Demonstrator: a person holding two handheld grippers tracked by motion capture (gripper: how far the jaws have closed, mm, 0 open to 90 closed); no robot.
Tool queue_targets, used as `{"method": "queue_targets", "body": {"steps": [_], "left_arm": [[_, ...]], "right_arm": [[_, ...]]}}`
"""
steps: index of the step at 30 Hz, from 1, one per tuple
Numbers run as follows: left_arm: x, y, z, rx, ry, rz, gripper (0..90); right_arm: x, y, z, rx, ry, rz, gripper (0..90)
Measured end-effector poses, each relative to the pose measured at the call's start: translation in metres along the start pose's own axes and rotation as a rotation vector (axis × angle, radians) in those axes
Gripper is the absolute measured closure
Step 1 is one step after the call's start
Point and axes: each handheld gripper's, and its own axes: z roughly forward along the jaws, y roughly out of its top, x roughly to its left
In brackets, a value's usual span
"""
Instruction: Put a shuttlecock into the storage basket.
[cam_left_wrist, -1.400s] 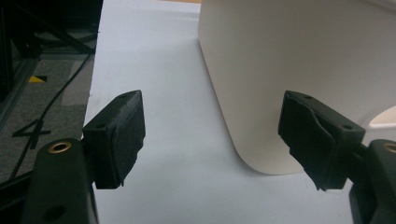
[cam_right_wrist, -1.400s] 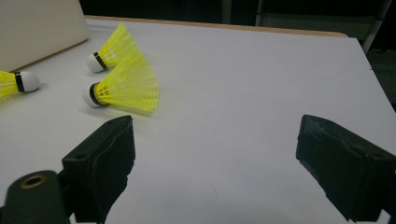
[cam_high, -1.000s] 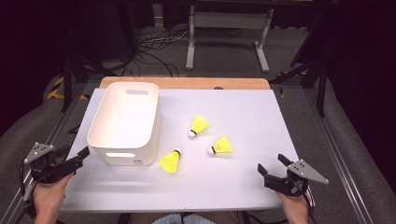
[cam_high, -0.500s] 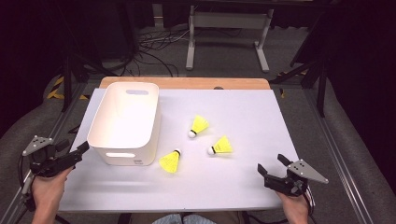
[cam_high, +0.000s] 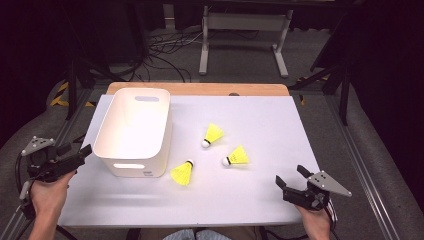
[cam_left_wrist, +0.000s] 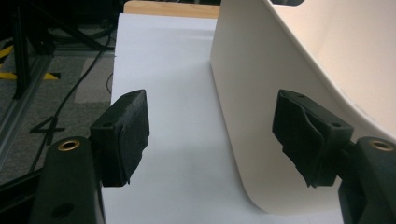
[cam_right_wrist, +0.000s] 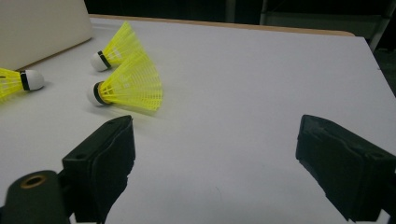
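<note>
A white plastic bin (cam_high: 132, 130) stands at the left of the white table top (cam_high: 260, 115). Three yellow shuttlecocks lie right of it: one (cam_high: 214, 134) farthest, one (cam_high: 236, 157) at the right, one (cam_high: 182, 172) by the bin's near corner. My left gripper (cam_high: 75, 150) hovers off the table's left edge, pointing at the bin's near left corner (cam_left_wrist: 289, 56). It is open (cam_left_wrist: 210, 100); its jaws have just been closing slightly with nothing between them. My right gripper (cam_high: 290, 176) rests open near the front right (cam_right_wrist: 215, 123), facing the nearest shuttlecock (cam_right_wrist: 130, 86) with a gap between.
A wooden strip (cam_high: 200, 88) borders the table's far edge. Beyond it are metal stand legs (cam_high: 245, 30) and cables on the floor (cam_high: 165, 50). Bare table top stretches along the front and at the right (cam_high: 270, 140).
My left hand has lifted its gripper and brought it a little closer to the bin's near left corner. The right gripper, bin and shuttlecocks have stayed put.
</note>
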Motion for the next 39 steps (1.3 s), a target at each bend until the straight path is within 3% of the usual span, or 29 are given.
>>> {"method": "queue_targets", "body": {"steps": [8, 24, 39], "left_arm": [[0.0, 0.009, -0.002, -0.004, -0.021, -0.025, 29.7], [-0.013, 0.028, -0.008, 0.017, -0.034, -0.001, 35.6], [-0.029, 0.037, -0.006, 0.027, -0.056, 0.05, 37.7]], "right_arm": [[0.0, 0.0, 0.0, 0.002, 0.003, -0.001, 12.5], [0.0, 0.0, 0.0, 0.002, 0.009, -0.002, 12.6], [0.001, 0.0, 0.001, 0.006, 0.008, -0.002, 12.6]]}}
